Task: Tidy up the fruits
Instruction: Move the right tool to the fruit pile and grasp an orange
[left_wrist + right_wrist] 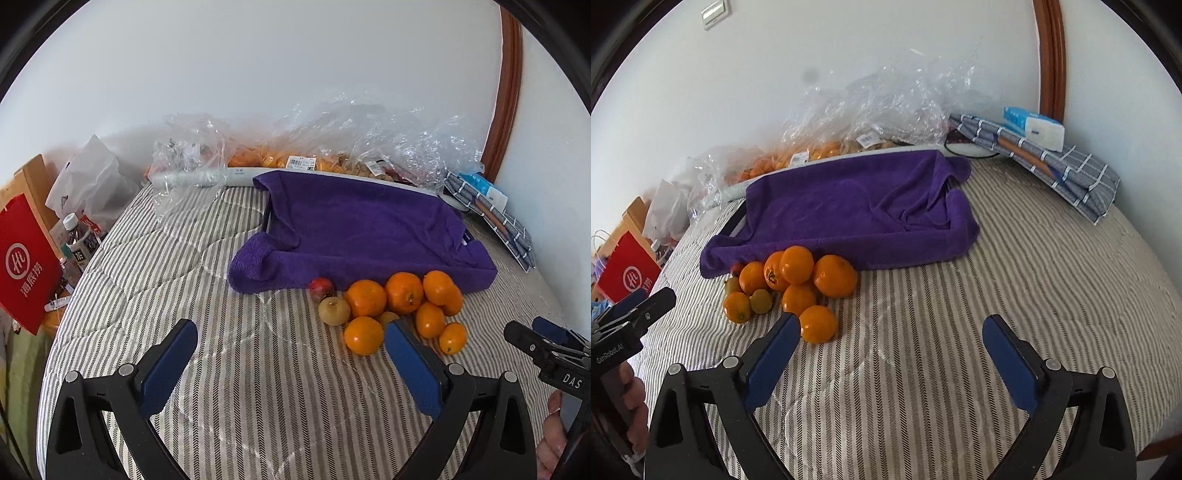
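Observation:
A pile of several oranges (402, 295) lies on the striped bedcover, with a yellow-green fruit (334, 311) and a small red fruit (321, 287) at its left edge. The pile also shows in the right wrist view (798, 280). Just behind it stands a tray draped in a purple towel (362, 229), which the right wrist view shows too (842, 210). My left gripper (291, 332) is open and empty, its right finger just in front of the pile. My right gripper (892, 328) is open and empty, its left finger beside the nearest orange (817, 324).
Clear plastic bags of fruit (295, 155) lie along the wall behind the tray. A folded checked cloth with a tissue pack (1041, 155) is at back right. A red bag (26, 258) and bottles (79, 240) stand left of the bed. The striped cover (258, 387) stretches in front.

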`<state>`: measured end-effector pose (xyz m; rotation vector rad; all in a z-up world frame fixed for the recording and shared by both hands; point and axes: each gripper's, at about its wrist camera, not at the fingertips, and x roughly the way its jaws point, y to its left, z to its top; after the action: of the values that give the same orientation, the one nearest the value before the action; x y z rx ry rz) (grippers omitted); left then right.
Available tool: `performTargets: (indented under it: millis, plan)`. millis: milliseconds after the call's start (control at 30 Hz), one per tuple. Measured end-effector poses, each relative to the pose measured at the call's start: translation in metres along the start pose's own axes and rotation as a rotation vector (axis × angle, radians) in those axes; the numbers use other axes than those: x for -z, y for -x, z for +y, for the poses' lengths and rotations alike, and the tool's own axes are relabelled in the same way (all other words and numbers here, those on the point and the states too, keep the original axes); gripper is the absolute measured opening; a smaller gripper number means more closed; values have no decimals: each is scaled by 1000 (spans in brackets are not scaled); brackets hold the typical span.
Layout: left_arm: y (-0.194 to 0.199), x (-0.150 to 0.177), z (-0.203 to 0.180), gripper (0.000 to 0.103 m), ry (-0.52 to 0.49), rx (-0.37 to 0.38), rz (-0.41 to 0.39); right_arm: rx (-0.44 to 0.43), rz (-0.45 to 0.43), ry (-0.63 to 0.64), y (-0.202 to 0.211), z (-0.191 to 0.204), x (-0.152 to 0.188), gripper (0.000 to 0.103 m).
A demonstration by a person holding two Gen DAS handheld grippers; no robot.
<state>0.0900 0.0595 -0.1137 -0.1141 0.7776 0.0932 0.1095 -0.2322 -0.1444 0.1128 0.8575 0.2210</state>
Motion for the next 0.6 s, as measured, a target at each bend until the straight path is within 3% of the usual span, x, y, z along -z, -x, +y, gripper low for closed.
performTargets:
  millis: [133, 433, 600]
  plan:
    - [-18, 1, 12, 100, 20, 1, 26, -24, 48, 20, -25, 9, 2, 88]
    - [-42, 7, 32, 97, 66, 71, 72, -51, 35, 109, -42, 36, 10, 81]
    - [-51, 11, 33, 95, 52, 69, 80, -45, 67, 143, -53, 48, 11, 71]
